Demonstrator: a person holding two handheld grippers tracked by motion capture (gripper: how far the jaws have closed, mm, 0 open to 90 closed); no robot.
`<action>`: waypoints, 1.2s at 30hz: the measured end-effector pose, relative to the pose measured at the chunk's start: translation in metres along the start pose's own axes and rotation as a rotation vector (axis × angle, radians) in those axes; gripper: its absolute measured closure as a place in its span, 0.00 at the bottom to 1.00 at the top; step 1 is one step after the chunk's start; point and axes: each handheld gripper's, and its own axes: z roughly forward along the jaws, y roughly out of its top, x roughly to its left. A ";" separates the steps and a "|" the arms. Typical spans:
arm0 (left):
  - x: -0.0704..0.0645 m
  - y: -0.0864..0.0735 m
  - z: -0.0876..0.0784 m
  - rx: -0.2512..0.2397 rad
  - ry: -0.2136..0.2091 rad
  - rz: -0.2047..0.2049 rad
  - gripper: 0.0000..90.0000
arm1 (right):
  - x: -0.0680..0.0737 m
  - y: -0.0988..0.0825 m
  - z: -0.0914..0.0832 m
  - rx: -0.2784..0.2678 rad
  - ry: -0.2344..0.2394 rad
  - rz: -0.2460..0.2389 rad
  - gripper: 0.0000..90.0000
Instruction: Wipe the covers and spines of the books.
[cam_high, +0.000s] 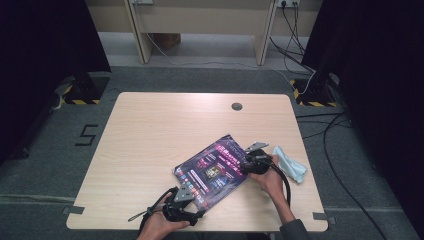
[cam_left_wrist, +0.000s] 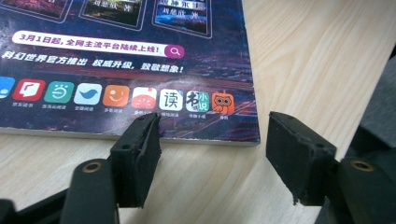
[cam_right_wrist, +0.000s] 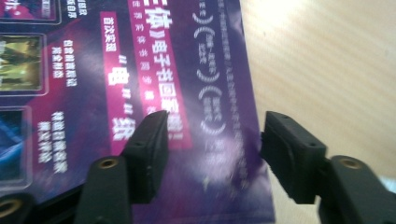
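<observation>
The left gripper (cam_high: 192, 196) sits at the near edge of the table (cam_high: 150, 130), held in the person's left hand (cam_high: 159, 226). Its jaws stand well apart with nothing between the pads; in the left gripper view one pad just overlaps the near edge of the magazine (cam_left_wrist: 126, 60), while the other hangs over bare wood beyond the magazine's corner. The magazine lies flat directly ahead of this gripper (dark purple cover, a row of small app icons along the edge closest to the jaws).

Beyond it the magazine (cam_high: 215, 167) stretches diagonally between the two grippers, one end at the left one, the far end at the right one.

The right gripper (cam_high: 248, 160) rests at the magazine's far end, in the right hand (cam_high: 270, 180). In the right gripper view its jaws are also wide open and grip nothing: the magazine's cover (cam_right_wrist: 140, 93) runs under and between them, one pad over the print, the other at the cover's edge by the bare table.

Just past the right gripper, on its outer side, a pale blue cloth (cam_high: 291, 164) lies crumpled on the table, close to the hand.
</observation>
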 end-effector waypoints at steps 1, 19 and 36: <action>0.002 0.001 -0.002 -0.017 0.006 -0.002 0.41 | -0.001 -0.001 -0.002 -0.004 0.006 0.010 0.44; 0.093 0.033 0.012 -0.057 0.306 -0.044 0.35 | 0.017 -0.035 -0.028 -0.008 0.200 0.100 0.38; 0.055 0.014 0.002 0.014 0.144 -0.063 0.44 | 0.015 -0.017 -0.007 -0.009 0.104 0.079 0.35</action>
